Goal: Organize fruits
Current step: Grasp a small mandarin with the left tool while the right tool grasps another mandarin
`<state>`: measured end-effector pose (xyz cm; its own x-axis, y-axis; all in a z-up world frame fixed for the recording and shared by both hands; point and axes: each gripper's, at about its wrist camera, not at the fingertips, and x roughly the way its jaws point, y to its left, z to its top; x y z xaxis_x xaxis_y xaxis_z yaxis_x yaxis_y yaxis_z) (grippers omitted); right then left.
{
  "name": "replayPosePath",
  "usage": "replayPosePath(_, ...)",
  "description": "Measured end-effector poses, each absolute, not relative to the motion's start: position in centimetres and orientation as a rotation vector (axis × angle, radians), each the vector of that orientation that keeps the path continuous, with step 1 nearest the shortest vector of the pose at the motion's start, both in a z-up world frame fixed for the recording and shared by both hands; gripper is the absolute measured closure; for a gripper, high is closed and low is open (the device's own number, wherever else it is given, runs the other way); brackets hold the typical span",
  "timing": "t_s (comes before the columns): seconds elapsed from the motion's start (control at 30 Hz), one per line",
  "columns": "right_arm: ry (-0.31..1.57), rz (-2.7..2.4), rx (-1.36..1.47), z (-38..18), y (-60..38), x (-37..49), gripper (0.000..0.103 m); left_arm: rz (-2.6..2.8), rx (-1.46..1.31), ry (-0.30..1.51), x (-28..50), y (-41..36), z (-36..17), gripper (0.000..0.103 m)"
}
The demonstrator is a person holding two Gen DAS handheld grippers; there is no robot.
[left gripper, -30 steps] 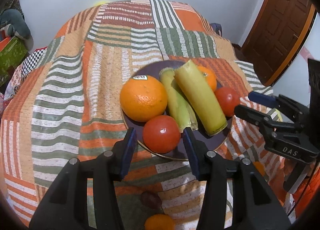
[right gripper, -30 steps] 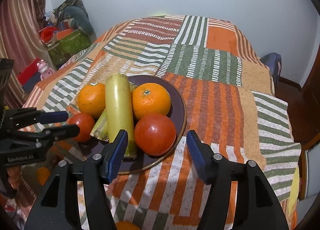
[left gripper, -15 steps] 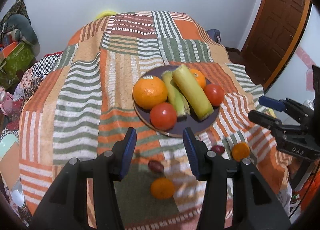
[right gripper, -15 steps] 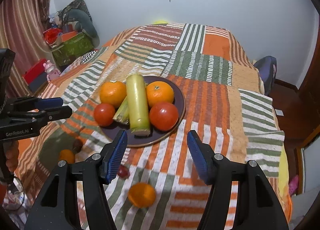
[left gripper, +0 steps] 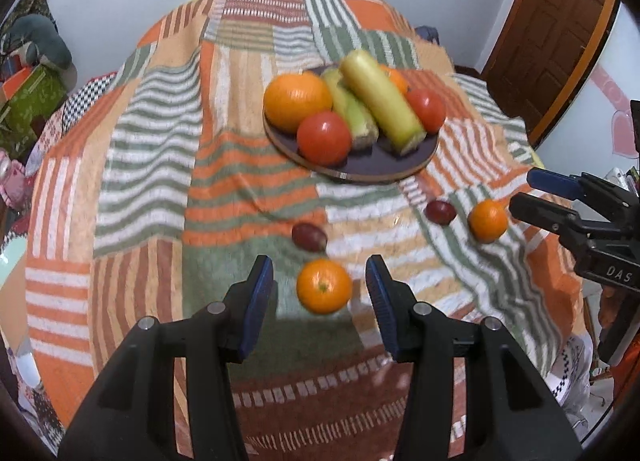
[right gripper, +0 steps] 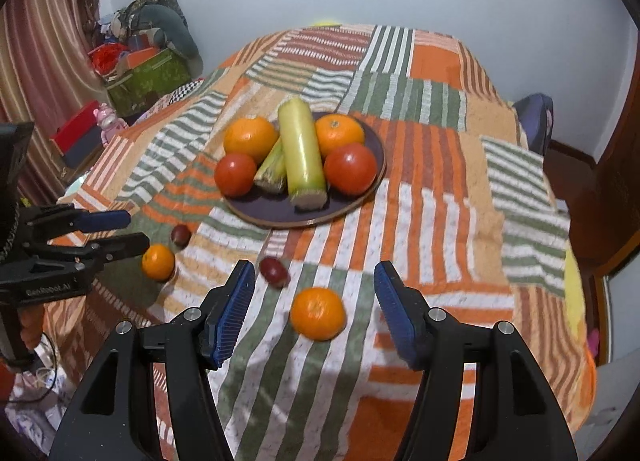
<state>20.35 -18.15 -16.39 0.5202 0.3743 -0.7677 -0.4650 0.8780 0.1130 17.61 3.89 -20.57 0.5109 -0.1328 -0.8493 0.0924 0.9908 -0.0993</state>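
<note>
A dark plate (left gripper: 372, 171) (right gripper: 272, 213) on the striped cloth holds two oranges, two tomatoes, a yellow-green stalk and a green corn-like piece. Loose on the cloth lie two small oranges and two dark red plums. My left gripper (left gripper: 320, 293) is open, with one small orange (left gripper: 324, 291) between its fingertips; a plum (left gripper: 309, 236) lies just beyond. My right gripper (right gripper: 316, 313) is open around the other small orange (right gripper: 318, 313), with a plum (right gripper: 274, 269) just ahead on the left. Each gripper shows in the other's view: the right gripper (left gripper: 544, 197) and the left gripper (right gripper: 116, 229).
The cloth covers a raised surface that drops off at its edges. A green box and soft toys (right gripper: 148, 73) stand at the left wall. A wooden door (left gripper: 548, 29) is at the right. A blue chair back (right gripper: 534, 121) stands behind the far right edge.
Both grippers have pulled back from the plate and dropped lower. The small oranges and plums near the front edge have come into view, and one small orange now lies between each pair of fingers.
</note>
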Motion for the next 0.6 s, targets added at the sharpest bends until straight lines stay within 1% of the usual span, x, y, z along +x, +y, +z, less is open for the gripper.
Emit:
replayPosePath(0.3,0.962,0.504,-0.087,-18.7,-18.3,20.5,0.045,-0.128,-0.073,1.05,17.8,4.3,-22.3,0.055)
replayPosePath(0.37,0.972,0.504,-0.088,-19.1,-18.3,20.7,0.049,-0.131,-0.07,1.046,17.9,4.1,-22.4,0.055)
replayPosePath(0.43,0.991,0.516,-0.089,-19.5,-18.2,20.9,0.057,-0.133,-0.056,1.042,18.0,3.8,-22.5,0.055)
replayPosePath(0.5,1.003,0.52,-0.092,-19.9,-18.1,21.0,0.06,-0.133,-0.047,1.045,18.1,3.6,-22.8,0.055)
replayPosePath(0.53,1.011,0.523,-0.095,-20.1,-18.0,21.0,0.064,-0.133,-0.047,1.048,18.2,3.6,-22.9,0.056)
replayPosePath(0.6,1.016,0.524,-0.099,-20.4,-18.0,21.1,0.067,-0.137,-0.052,1.058,18.3,3.6,-23.4,0.059)
